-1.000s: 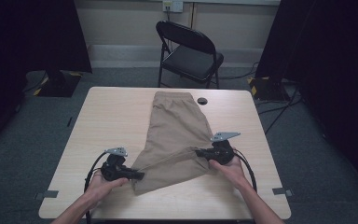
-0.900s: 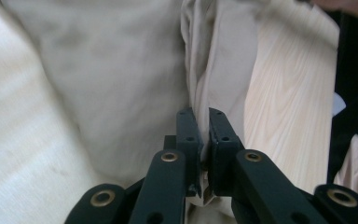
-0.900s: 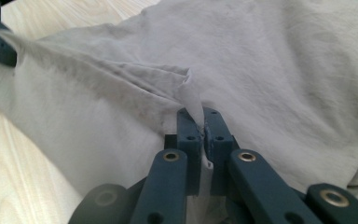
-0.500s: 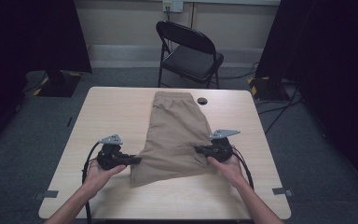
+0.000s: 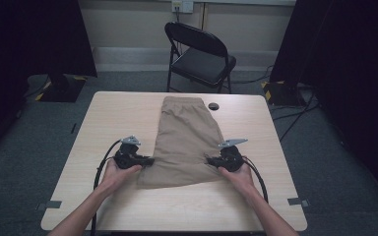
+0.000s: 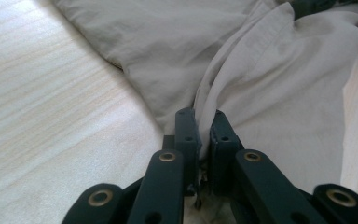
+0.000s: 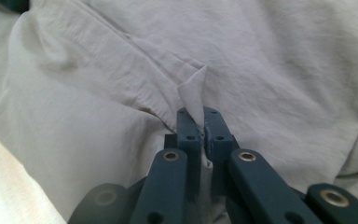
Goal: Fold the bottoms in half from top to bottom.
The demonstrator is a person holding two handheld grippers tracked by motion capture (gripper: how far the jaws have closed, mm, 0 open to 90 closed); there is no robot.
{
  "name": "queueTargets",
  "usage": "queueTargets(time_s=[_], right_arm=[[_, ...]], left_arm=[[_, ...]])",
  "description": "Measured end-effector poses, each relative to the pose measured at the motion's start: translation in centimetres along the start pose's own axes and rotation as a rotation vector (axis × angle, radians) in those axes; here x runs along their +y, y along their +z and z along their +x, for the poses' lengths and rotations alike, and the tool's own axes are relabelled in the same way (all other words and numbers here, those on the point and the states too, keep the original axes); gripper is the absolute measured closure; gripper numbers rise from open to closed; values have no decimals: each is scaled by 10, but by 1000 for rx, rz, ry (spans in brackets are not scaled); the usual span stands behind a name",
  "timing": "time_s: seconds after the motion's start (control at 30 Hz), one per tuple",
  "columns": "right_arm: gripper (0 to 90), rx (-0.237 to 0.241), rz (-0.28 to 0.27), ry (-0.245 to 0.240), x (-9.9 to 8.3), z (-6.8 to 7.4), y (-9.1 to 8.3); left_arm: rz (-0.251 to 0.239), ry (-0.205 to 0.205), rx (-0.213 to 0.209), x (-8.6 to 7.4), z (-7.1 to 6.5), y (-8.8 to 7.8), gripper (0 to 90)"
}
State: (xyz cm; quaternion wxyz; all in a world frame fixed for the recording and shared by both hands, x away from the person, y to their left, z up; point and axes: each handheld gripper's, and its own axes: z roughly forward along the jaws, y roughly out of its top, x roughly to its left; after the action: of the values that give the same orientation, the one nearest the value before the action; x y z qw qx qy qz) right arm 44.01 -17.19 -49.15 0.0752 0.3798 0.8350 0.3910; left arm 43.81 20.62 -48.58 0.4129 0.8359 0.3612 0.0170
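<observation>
The khaki shorts [image 5: 184,142] lay flat on the middle of the table [image 5: 108,118], their long axis running from the waistband at twelve o'clock to the hems at six o'clock, nearest the person. The left gripper [image 5: 147,161] had its jaws pinched tight on a fold of cloth at the nine o'clock edge of the near end, and the right gripper [image 5: 209,160] was clamped likewise on a pleat at the three o'clock edge. With both grips level across the near end, the bulk of the cloth lay toward twelve o'clock, so a fold would likely carry that way.
</observation>
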Motion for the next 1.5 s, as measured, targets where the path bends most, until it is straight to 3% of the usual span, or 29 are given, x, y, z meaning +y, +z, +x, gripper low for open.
queueTargets(time_s=[0.27,0.63,0.8,0.93,1.07,1.23,1.5], right_arm=[[880,44,27,-49,-15,21,-11],[879,67,71,-56,-35,42,-32],[879,89,101,-81,-45,54,-43],[878,78,104,-95,-48,60,-47],[878,82,62,-89,-45,60,-52],[878,82,-32,-80,-38,58,-66],[878,64,-124,-81,-31,56,-81]], left_arm=[[-2,-3,-25,-8,-2,-2,849],[62,34,-74,-23,-31,-8,850],[108,81,-119,-33,-50,-16,850],[89,76,-130,-35,-55,-23,850],[33,65,-134,-29,-54,-30,850],[-8,78,-139,-25,-57,-38,850],[-58,93,-119,-14,-57,-47,849]])
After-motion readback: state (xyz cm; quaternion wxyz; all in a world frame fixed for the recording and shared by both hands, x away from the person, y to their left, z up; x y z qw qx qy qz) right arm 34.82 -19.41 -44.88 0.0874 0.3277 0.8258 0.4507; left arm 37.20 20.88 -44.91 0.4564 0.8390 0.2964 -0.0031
